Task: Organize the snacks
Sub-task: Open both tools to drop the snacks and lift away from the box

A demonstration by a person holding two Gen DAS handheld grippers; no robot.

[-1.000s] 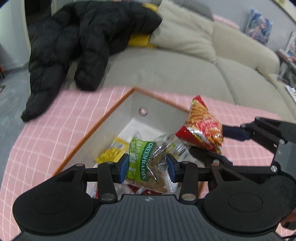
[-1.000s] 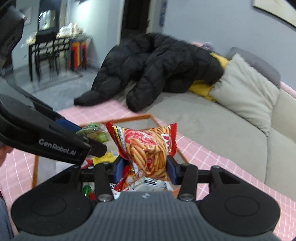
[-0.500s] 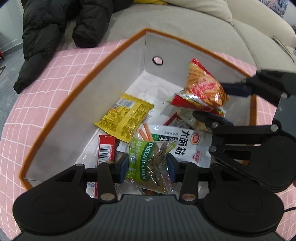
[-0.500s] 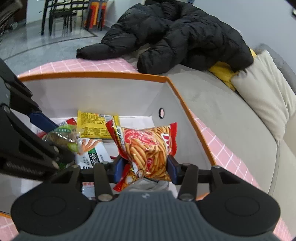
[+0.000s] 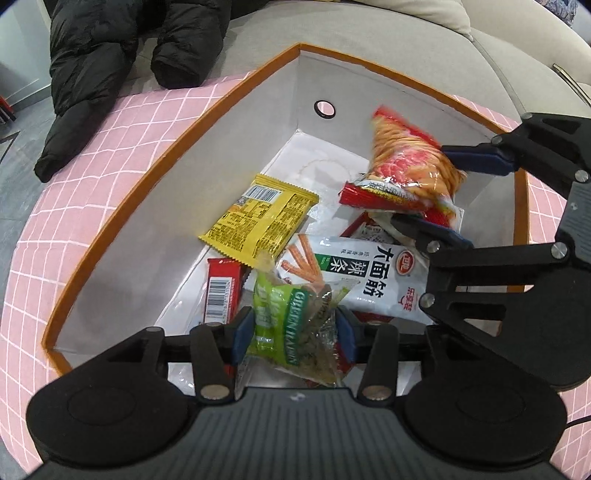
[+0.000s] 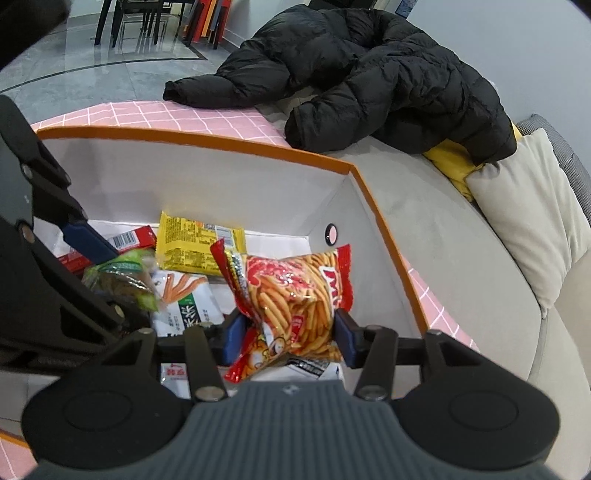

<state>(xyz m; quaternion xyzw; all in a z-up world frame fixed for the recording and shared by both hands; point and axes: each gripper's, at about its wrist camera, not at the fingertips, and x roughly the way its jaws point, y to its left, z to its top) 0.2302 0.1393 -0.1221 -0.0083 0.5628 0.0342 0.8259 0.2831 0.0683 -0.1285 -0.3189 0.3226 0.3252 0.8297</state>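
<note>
My left gripper (image 5: 293, 328) is shut on a green raisin packet (image 5: 295, 325) and holds it low inside the orange-rimmed box (image 5: 122, 199). My right gripper (image 6: 288, 334) is shut on a red bag of snack sticks (image 6: 295, 295), also inside the box (image 6: 369, 206). The red bag also shows in the left wrist view (image 5: 406, 173), held by the right gripper (image 5: 458, 199). The raisin packet shows in the right wrist view (image 6: 122, 280). On the box floor lie a yellow packet (image 5: 258, 218), a white spicy-strip packet (image 5: 369, 273) and a red bar (image 5: 221, 291).
The box stands on a pink checked cloth (image 5: 92, 155). Behind it is a beige sofa (image 6: 461, 251) with a black down jacket (image 6: 351, 81) and a cushion (image 6: 535, 206). A grey floor and dark dining furniture (image 6: 122, 22) lie further back.
Both grippers have gone down from above the box rim into the box, each still gripping its packet. The packets on the box floor have come into view and now look closer.
</note>
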